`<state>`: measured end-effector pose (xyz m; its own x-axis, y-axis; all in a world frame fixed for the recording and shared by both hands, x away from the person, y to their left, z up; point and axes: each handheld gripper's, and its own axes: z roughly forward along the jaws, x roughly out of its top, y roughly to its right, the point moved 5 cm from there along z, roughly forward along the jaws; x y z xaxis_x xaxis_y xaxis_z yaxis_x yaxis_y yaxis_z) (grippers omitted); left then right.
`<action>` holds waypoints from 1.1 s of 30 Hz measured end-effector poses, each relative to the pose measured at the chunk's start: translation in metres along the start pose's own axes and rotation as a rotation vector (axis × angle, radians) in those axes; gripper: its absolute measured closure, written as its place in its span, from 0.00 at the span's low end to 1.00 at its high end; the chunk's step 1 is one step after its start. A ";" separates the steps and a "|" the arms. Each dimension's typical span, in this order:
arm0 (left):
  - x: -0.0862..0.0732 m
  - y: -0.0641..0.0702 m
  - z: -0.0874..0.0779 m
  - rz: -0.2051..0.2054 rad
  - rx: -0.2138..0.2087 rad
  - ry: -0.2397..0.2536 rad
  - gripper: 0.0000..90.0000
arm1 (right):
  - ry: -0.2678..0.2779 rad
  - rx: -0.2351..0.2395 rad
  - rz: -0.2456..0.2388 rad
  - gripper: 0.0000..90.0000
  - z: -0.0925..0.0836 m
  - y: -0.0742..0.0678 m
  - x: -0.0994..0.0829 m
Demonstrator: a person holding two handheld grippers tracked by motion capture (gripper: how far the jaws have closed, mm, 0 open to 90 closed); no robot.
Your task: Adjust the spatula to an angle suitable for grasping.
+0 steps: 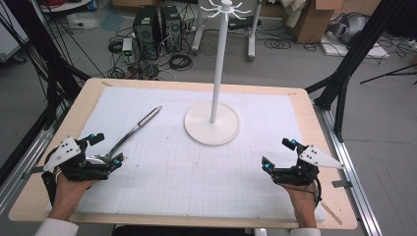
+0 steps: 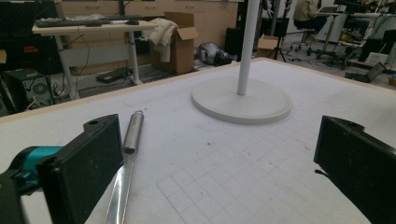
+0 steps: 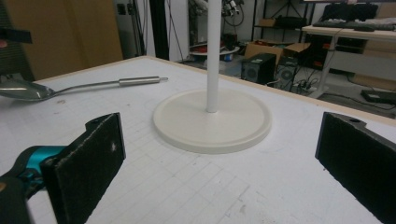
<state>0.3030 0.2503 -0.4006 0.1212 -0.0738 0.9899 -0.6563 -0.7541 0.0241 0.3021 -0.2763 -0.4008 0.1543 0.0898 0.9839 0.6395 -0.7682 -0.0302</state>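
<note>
Long shiny spoon (image 1: 134, 129) flat on the white mat (image 1: 196, 191), over on the left side, with its round end right by the left claw (image 1: 107, 148) and its thin handle pointing toward the tall white stand (image 1: 201, 129). Left claw wide open, holding nothing, with the spoon in the gap close to one jaw but not pinched. Right claw (image 1: 277, 153) wide open too, holding nothing, low on the right side of the mat, well apart from the spoon. Looks like time to pick the spoon up. Slide the left claw a little sideways to bring the thin neck, just past the round end, into the middle of the gap and not off by one jaw. Keep the jaws low, almost on the mat, to get both black pads onto the metal. Close slowly, then squeeze firmly, because of the slippery shiny metal. Lift straight up, gently, and watch for the long handle tipping down. Steer the handle away from the stand's pole on the way up, to avoid a bump. Keep the right claw open and ready near the middle of the mat, to catch the far end of the handle in case of a swing. For hanging later, probably best to aim for the little hooks (image 1: 226, 9) at the very top of the stand, and go slowly there.
</note>
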 end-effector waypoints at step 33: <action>0.035 -0.008 -0.004 0.021 -0.011 -0.042 0.02 | 0.004 0.014 0.007 0.01 -0.001 -0.001 -0.001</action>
<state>0.3092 0.2564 -0.3654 0.1377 -0.1171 0.9835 -0.6671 -0.7450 0.0047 0.3006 -0.2764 -0.4014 0.1557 0.0817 0.9844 0.6491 -0.7597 -0.0396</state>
